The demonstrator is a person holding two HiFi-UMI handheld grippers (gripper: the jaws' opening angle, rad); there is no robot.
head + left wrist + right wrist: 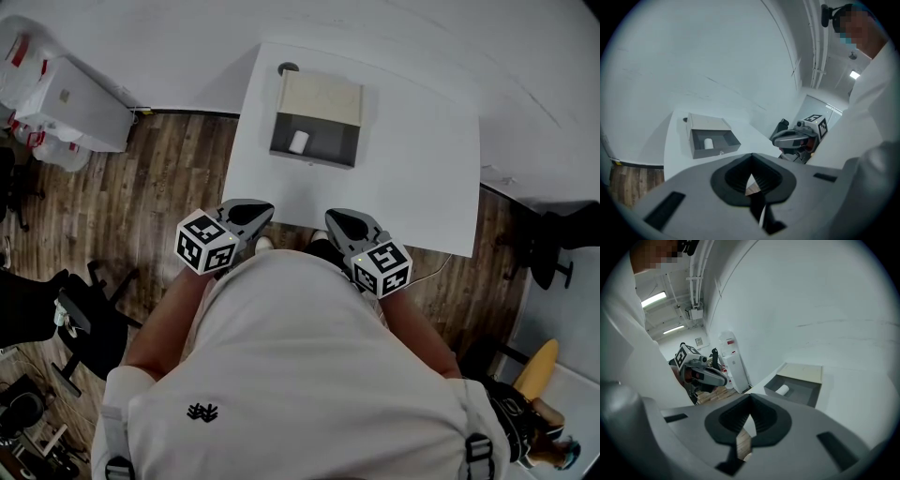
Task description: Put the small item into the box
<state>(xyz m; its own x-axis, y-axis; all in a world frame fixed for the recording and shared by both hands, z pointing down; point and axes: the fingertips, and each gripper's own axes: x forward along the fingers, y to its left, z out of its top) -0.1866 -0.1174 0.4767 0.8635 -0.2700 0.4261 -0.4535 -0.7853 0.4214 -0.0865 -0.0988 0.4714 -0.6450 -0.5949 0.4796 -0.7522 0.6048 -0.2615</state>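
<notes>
Room: wood-plank floor (178, 178) around a white table (403, 178), with a pale wall behind it.
Left gripper (751, 161): held low by the person's body at the table's near edge. Its fingers are pressed together with nothing between them.
Right gripper (750, 401): beside the left one and apart from it. Its fingers are likewise pressed together and empty.
Table ahead of the fingers: bare up to the box.
Box (314, 157): well ahead of both pairs of fingers. The grey tray is open upward and the pale lid lies open on the far side.
Small item (298, 142): white and roll-shaped, lying inside the box on the left fingers' side, well apart from all fingers.
Step in hand: judged done, since the item is in.
Doing it well: probably hold both grippers off the table so no finger nudges the box. Reach in again only if the item rides on a wall, which it does not seem to.
</notes>
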